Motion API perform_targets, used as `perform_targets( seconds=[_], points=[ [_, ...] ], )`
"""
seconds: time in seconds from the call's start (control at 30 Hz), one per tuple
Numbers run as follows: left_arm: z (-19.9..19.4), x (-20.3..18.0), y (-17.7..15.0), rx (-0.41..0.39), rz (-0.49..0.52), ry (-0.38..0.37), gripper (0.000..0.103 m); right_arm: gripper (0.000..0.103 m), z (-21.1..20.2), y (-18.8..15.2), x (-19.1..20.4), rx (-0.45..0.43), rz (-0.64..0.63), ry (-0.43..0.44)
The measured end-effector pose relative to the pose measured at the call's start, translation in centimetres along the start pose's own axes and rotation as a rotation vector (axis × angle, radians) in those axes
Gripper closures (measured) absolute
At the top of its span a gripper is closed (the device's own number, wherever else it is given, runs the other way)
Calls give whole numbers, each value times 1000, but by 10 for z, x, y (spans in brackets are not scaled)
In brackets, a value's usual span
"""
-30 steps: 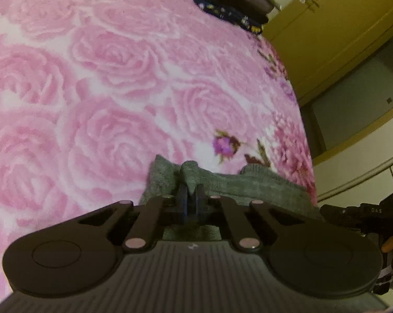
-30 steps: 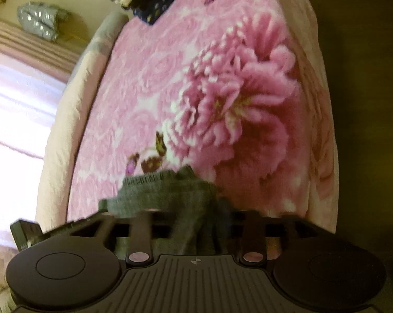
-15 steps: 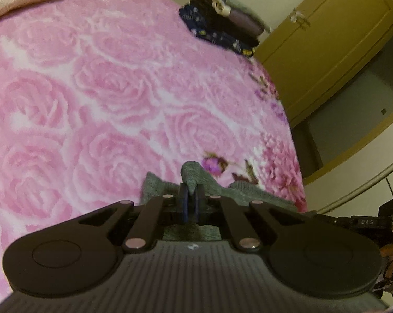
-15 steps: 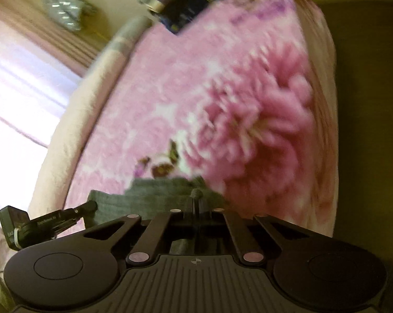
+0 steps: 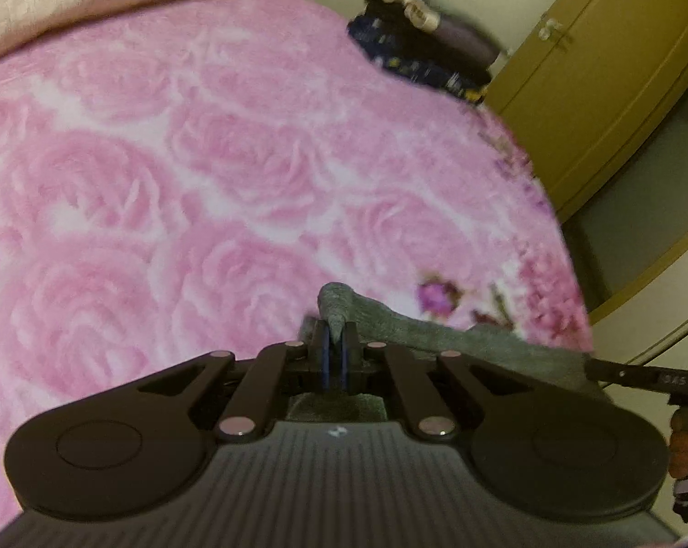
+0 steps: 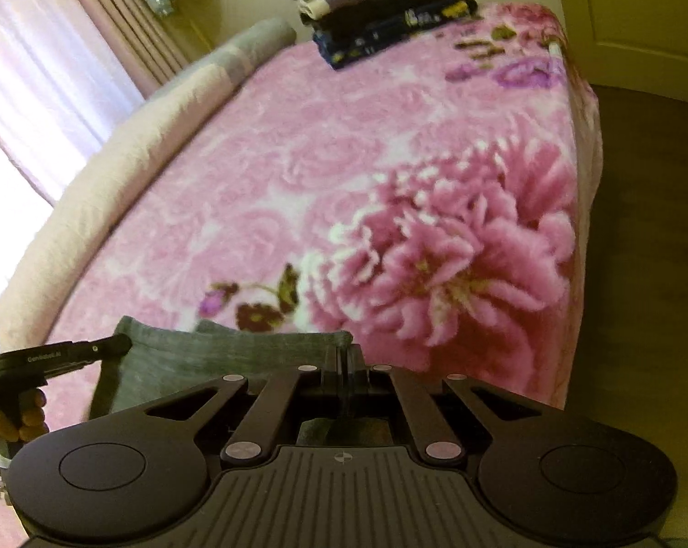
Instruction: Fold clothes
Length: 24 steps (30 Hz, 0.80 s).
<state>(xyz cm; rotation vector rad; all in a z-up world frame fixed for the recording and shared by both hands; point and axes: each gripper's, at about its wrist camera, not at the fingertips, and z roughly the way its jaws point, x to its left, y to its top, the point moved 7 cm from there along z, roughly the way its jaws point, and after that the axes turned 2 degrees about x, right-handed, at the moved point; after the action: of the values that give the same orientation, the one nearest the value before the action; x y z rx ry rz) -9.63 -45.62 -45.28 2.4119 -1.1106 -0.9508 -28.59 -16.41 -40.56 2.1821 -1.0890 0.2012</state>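
Hanging between the two tools, a grey knitted garment (image 5: 435, 333) stretches along the near edge of the bed, its top hem held up and the rest drooping out of sight below. The left gripper (image 5: 336, 347) has its tongs pinched together on one bunched corner of the cloth, a tuft poking up above them. The right gripper (image 6: 342, 358) looks clamped on the opposite corner too, though the fabric there is thin between the tongs and the grip is hard to make out for certain.

By my reading this is the lift-and-spread step: the piece is held by both upper corners, taut enough to hang flat, and not yet laid down. Next it wants carrying forward over the pink flowered blanket (image 6: 298, 182) and lowering so it lands smooth, both corners kept level so the hem does not twist.

No basket or box shows anywhere. What serves for storage is the far corner of the bed, where a stack of folded clothes (image 6: 380, 13) sits, dark patterned pieces beneath and plainer ones on top, well apart from the grey piece. A yellowish cupboard (image 5: 595, 91) stands shut beyond it.
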Motion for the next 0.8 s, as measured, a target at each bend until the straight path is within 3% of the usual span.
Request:
perform_targets(
  seconds=[0.1,0.17,0.2,0.23,0.27,0.3,0.33,0.43,0.5,0.57,0.6,0.63,0.67,0.7,0.8],
  points=[
    [-3,-3,2,-11,-5,24,95,103,6,-1,-7,43,68,8],
    [-11,-1,5,-16,-54,20,83,102,3,1,-11,53,132,23],
    [-15,0,6,-19,-80,17,72,100,-2,2,-14,52,170,41],
    [-19,5,7,-23,-129,16,68,80,-7,2,-17,48,207,53],
    [-24,12,7,-28,-182,15,68,43,-12,2,-20,41,243,58],
    [-27,19,8,-33,-237,6,66,30,-18,1,-24,32,279,62],
    [-29,25,8,-35,-280,-7,65,29,-22,0,-27,23,309,83],
    [-23,31,8,-4,-330,-41,65,29,-22,-3,-31,33,386,159],
    [-15,22,6,32,-301,-79,66,38,-15,-5,-31,49,412,199],
    [-6,11,3,60,-251,-92,68,56,-7,-6,-31,62,428,211],
    [-4,8,2,61,-229,-81,75,61,-3,-7,-31,67,431,211],
    [-3,9,1,59,-228,-82,95,63,-2,-7,-31,60,423,212],
    [-3,10,1,56,-229,-86,98,85,-3,-6,-31,47,411,213],
    [-2,11,1,54,-231,-90,99,94,-3,-6,-30,35,399,214],
    [-10,7,3,11,-191,-102,99,96,-13,-1,-21,-14,306,207]
  ],
)
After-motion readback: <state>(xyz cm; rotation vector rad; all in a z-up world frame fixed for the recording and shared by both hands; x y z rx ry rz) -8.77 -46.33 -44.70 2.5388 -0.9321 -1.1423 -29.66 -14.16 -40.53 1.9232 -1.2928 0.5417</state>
